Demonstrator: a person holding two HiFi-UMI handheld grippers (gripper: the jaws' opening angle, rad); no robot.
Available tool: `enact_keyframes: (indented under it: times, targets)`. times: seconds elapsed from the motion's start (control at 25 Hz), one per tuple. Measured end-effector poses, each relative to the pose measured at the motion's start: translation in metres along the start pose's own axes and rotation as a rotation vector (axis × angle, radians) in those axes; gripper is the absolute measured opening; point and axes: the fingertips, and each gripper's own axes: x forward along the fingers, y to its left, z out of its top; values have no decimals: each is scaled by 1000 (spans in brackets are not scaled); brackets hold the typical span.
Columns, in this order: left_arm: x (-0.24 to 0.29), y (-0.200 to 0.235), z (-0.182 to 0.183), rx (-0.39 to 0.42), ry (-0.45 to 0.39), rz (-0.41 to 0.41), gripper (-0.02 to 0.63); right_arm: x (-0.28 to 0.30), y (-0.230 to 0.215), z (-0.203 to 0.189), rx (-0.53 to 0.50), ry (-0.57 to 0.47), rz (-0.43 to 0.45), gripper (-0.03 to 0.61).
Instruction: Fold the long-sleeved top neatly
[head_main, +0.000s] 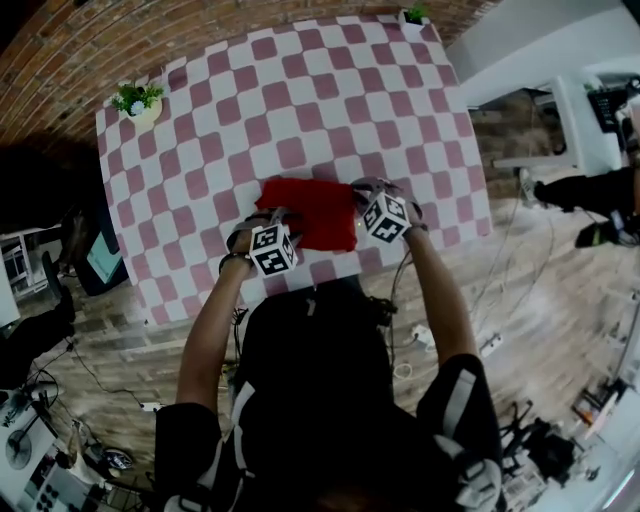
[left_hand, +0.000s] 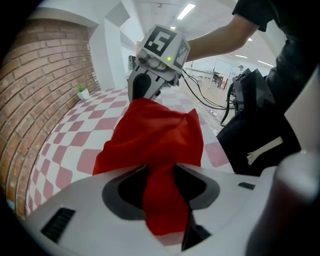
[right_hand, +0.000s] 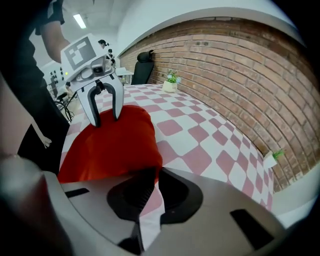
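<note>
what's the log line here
left gripper: shut on red top | right gripper: shut on its edge | place: checked table, near edge

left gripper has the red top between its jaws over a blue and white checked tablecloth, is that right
Not blue: the head view shows the tablecloth is pink and white checked. The rest holds: the left gripper has the red top clamped between its jaws.

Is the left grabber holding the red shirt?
Yes, the red top is bunched tightly between the fingers of the left gripper.
</note>
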Motion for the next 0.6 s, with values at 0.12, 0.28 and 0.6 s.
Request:
enact_keyframes:
  times: [0.12, 0.28, 0.6]
  targets:
    - [8, 0, -3, -8, 13, -15, 170, 6, -14, -3, 33, 0, 21, 21]
    - [15, 3, -2, -24, 23, -32, 170, 19, -32, -11, 62, 29, 38, 15]
    - [22, 5, -5, -22, 8, -45, 170, 40, -36, -23, 103, 65, 72, 14]
